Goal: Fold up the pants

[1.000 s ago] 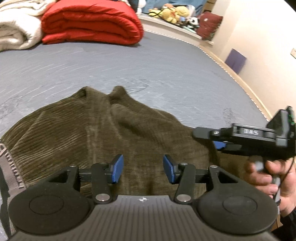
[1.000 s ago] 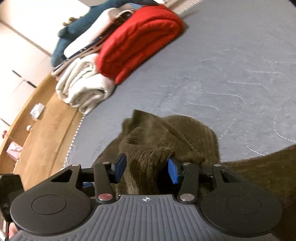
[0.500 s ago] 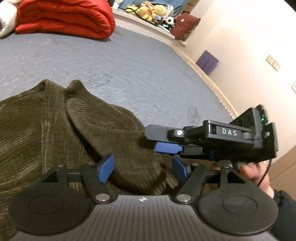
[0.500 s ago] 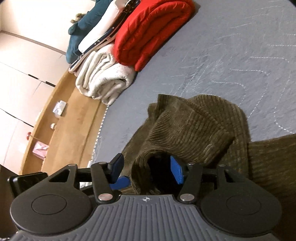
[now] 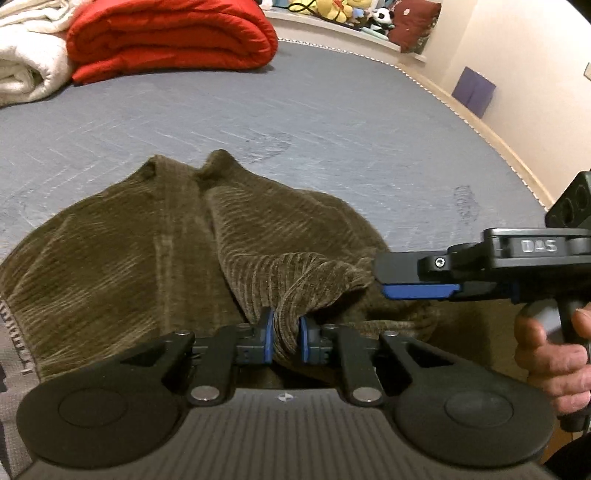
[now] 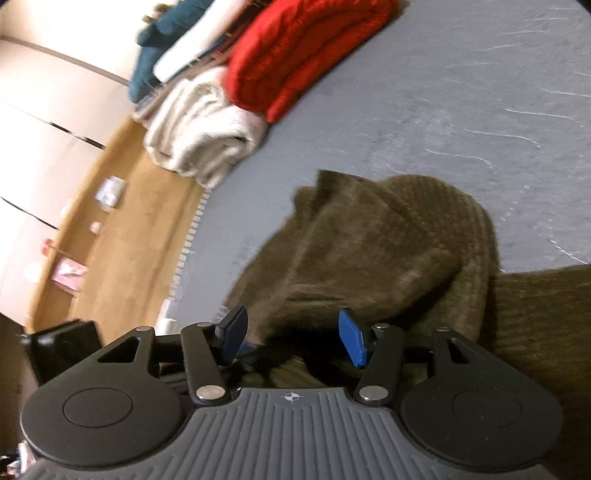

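Left gripper (image 5: 287,339) is clamped on a bunched fold of the olive-brown corduroy pants (image 5: 147,251), which lie rumpled on the grey quilted bed cover (image 5: 295,122). Right gripper (image 6: 291,339) hangs wide open over the hem, holding nothing. I'd pinch the matching edge before lifting, so the fold goes over evenly.

I count one pair of olive corduroy pants (image 5: 155,251) on one grey mattress (image 5: 332,122). My grippers number two: my left gripper (image 5: 286,338) and my right gripper (image 6: 291,338). One hand (image 5: 554,354) is in view. Folded bedding: one red comforter (image 5: 170,37), one cream blanket (image 5: 26,62), one teal item (image 6: 162,37). One purple square (image 5: 472,90) on the wall. Plush toys (image 5: 332,11): several, exact number not determinable.
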